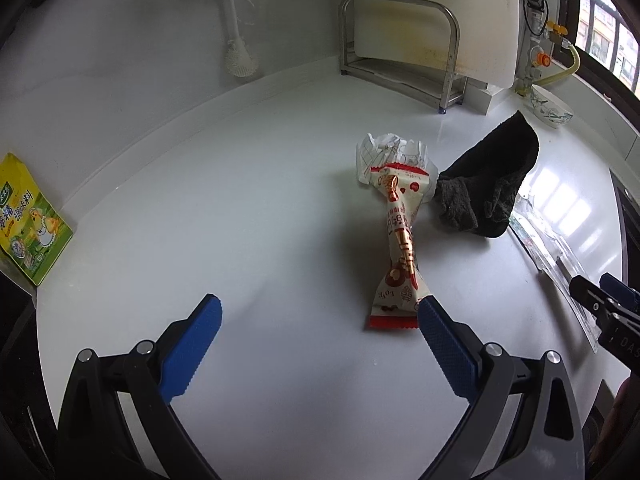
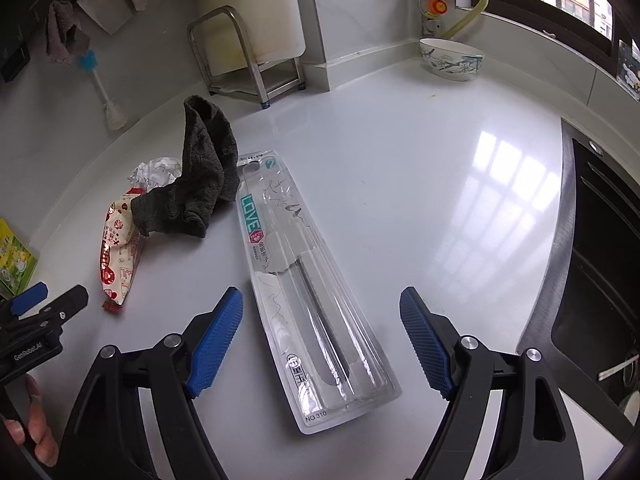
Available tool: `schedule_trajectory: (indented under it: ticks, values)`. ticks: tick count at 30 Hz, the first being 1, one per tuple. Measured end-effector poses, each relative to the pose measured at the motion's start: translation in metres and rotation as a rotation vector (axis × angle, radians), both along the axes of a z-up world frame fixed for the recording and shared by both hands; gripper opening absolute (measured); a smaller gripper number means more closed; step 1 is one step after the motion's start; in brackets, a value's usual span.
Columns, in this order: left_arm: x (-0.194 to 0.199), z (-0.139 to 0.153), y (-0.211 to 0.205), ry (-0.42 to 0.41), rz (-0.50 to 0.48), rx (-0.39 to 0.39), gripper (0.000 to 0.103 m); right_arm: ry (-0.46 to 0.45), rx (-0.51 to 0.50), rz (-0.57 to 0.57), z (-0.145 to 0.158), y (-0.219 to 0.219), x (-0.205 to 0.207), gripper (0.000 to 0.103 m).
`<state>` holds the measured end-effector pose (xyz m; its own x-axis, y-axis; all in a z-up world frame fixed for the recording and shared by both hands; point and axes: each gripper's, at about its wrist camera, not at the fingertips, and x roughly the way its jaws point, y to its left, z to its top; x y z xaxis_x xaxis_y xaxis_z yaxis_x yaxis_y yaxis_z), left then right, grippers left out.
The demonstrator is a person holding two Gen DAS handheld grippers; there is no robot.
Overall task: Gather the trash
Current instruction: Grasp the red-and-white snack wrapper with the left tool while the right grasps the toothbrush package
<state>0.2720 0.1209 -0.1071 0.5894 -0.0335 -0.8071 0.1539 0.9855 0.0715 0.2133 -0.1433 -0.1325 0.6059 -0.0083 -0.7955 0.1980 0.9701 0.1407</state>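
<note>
A red and cream snack wrapper (image 1: 400, 240) (image 2: 118, 256) lies on the white counter, with crumpled white paper (image 1: 386, 152) (image 2: 154, 172) behind it. My left gripper (image 1: 320, 308) is open just short of the wrapper; its right fingertip sits at the wrapper's near end. A long clear plastic blister pack (image 2: 304, 292) (image 1: 556, 256) lies lengthwise to the right. My right gripper (image 2: 320, 300) is open above its near half, with the pack between the fingers. The right gripper (image 1: 600, 304) also shows at the edge of the left wrist view.
A dark grey cloth (image 1: 488, 184) (image 2: 196, 184) is heaped between wrapper and blister pack. A green box (image 1: 28, 216) stands at left. A steel rack (image 1: 400, 48) with a cutting board, a brush (image 1: 236, 20) and a bowl (image 2: 452, 58) line the back. A black sink (image 2: 600, 248) lies right.
</note>
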Motion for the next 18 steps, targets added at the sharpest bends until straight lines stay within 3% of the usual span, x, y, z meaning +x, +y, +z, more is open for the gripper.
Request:
schedule_trajectory:
  ticks: [5,18]
  values:
    - [0.014,0.000,-0.007,-0.009,-0.015,-0.041,0.096,0.029,-0.026,0.038,-0.006,0.005,0.011,0.077]
    - [0.045,-0.030,-0.035,0.040,-0.069,-0.028,0.096,0.051,-0.115,0.124,-0.012,0.012,0.035,0.077]
